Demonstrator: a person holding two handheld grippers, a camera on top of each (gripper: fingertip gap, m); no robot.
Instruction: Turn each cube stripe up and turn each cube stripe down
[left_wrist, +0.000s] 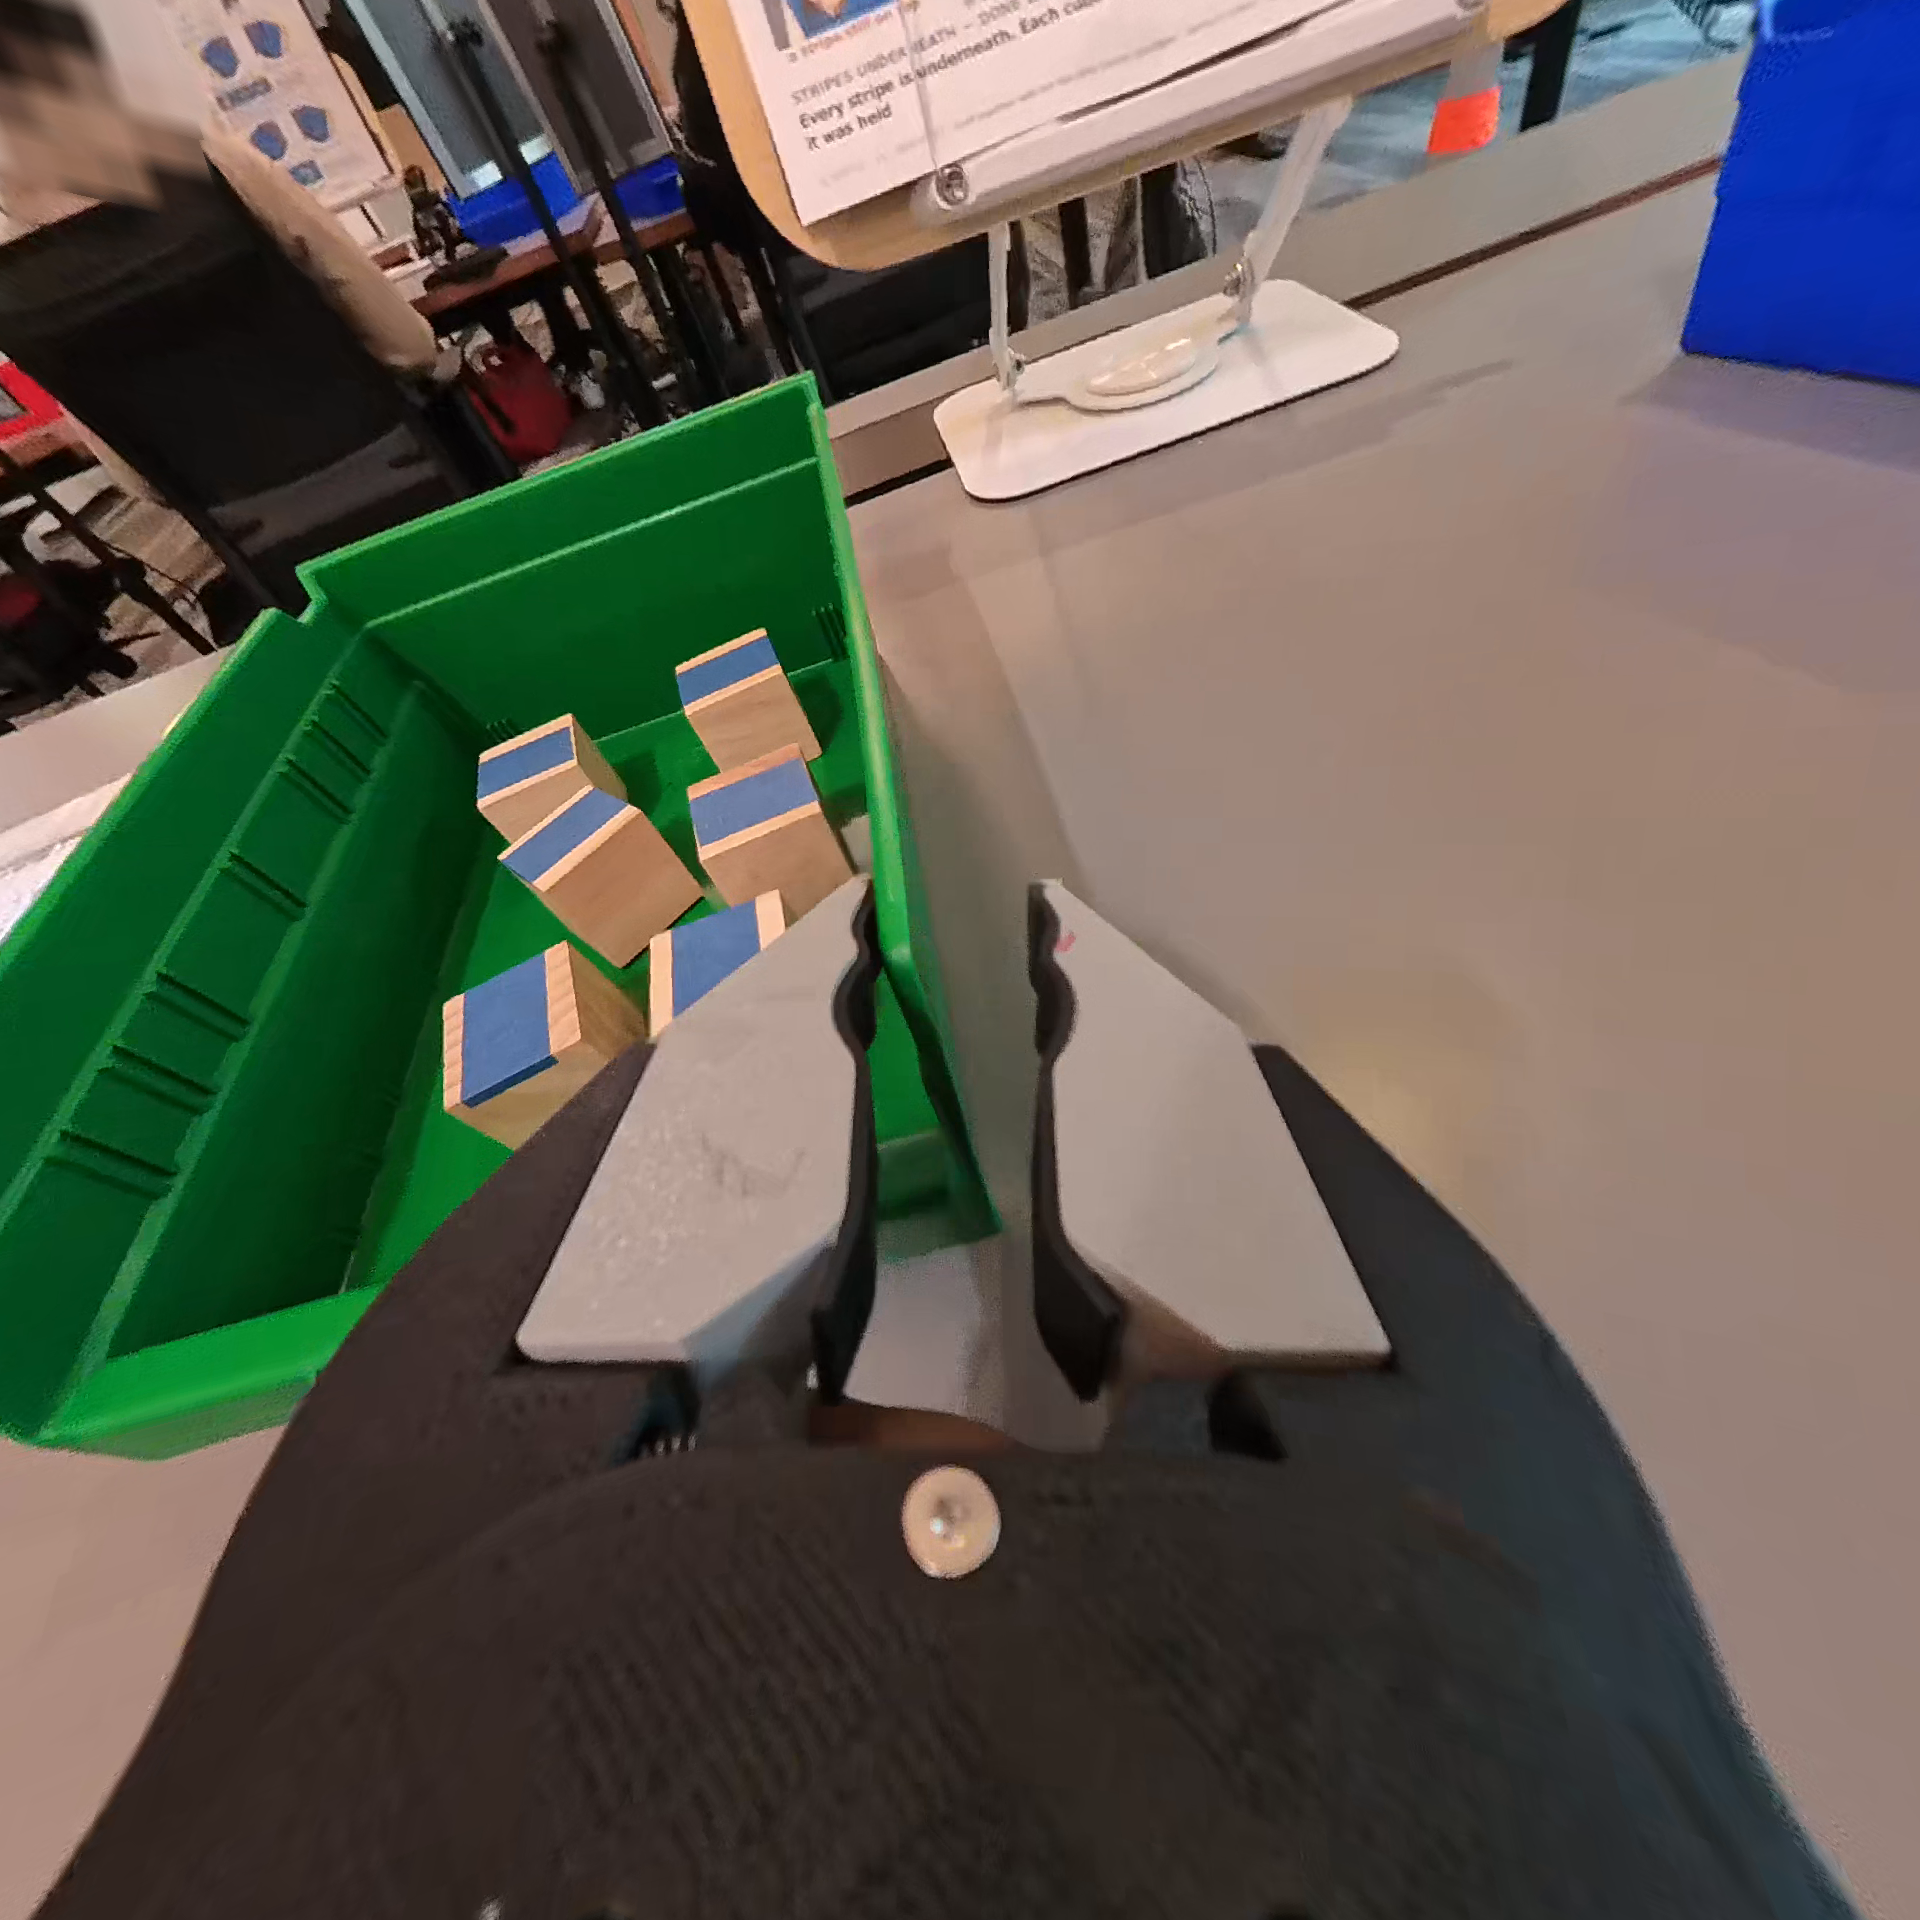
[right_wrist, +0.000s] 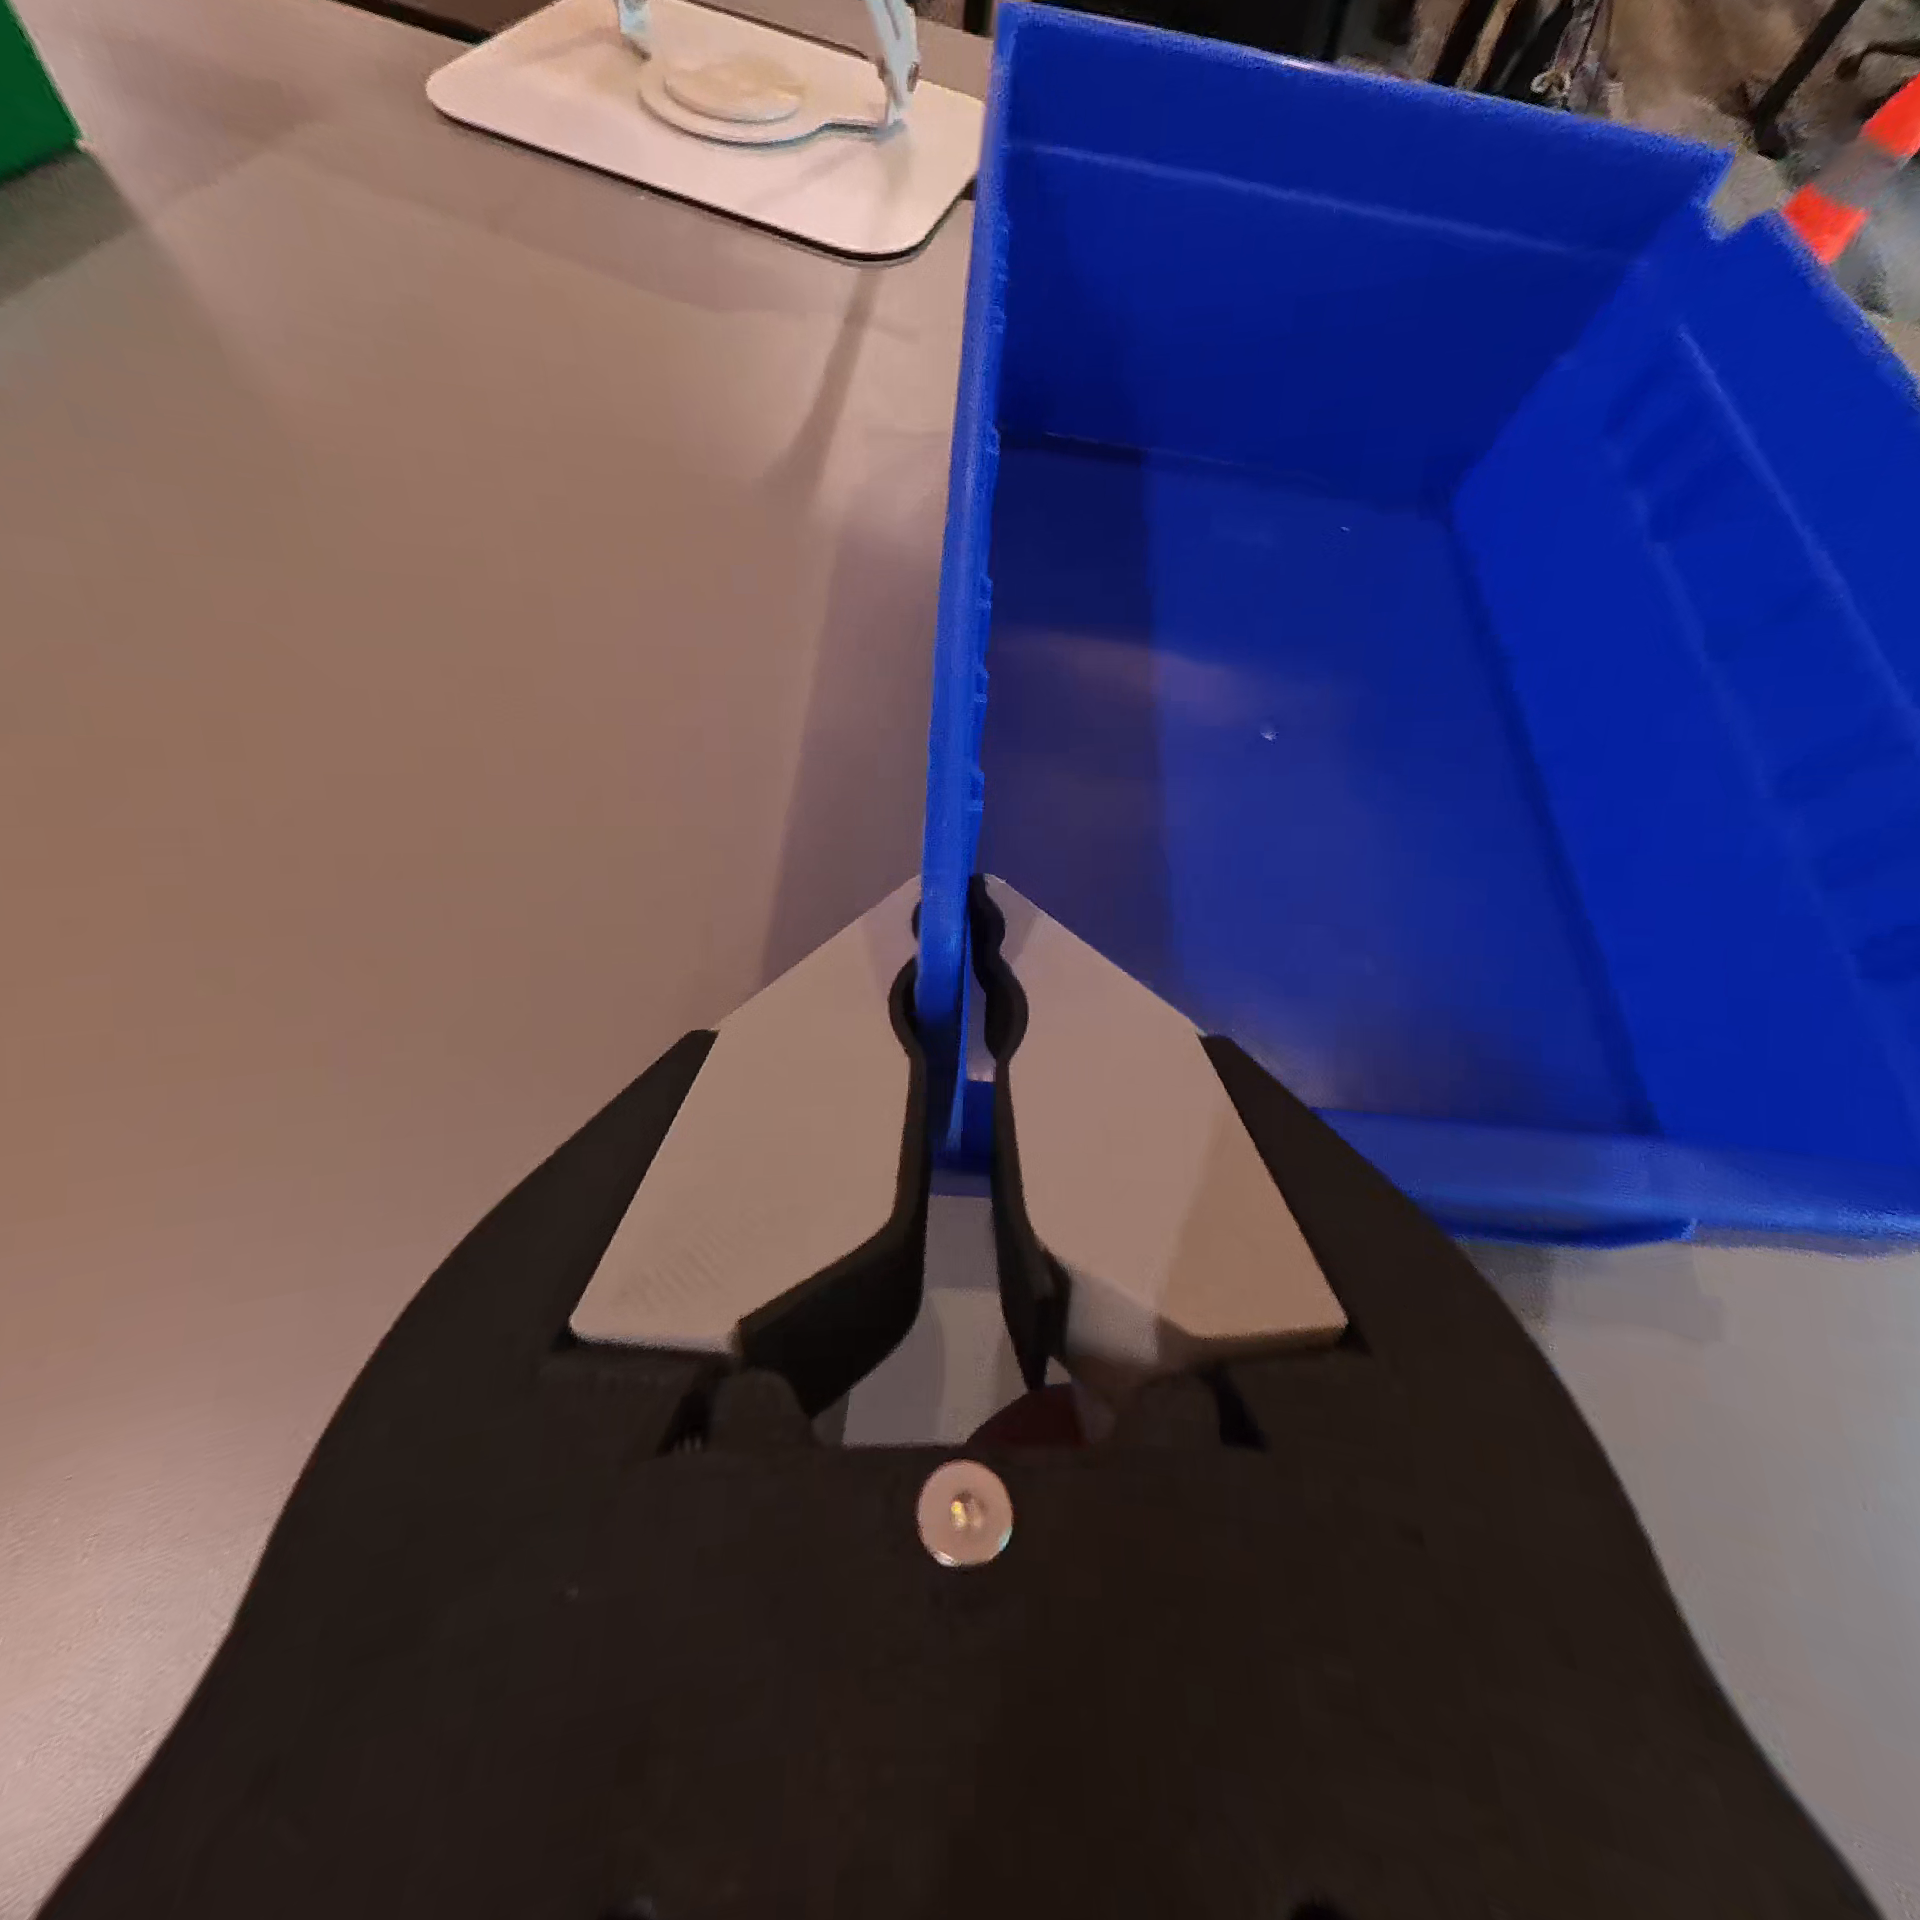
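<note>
While clamping blue bin (right_wrist: 1299, 727) wall, right hand-held gripper (right_wrist: 943, 914) tilts down.

— What are those tools built like?

— The left hand-held gripper (left_wrist: 951, 904) has a broad black ribbed body that flares out like wings, and two pale grey wedge fingers (left_wrist: 727, 1122) lined with wavy black pads.

— Any hardware?

— One silver screw (left_wrist: 951, 1522) at 6 o'clock from the fingers. The right hand-held gripper (right_wrist: 948, 896) looks identical, with its own screw (right_wrist: 964, 1512).
</note>
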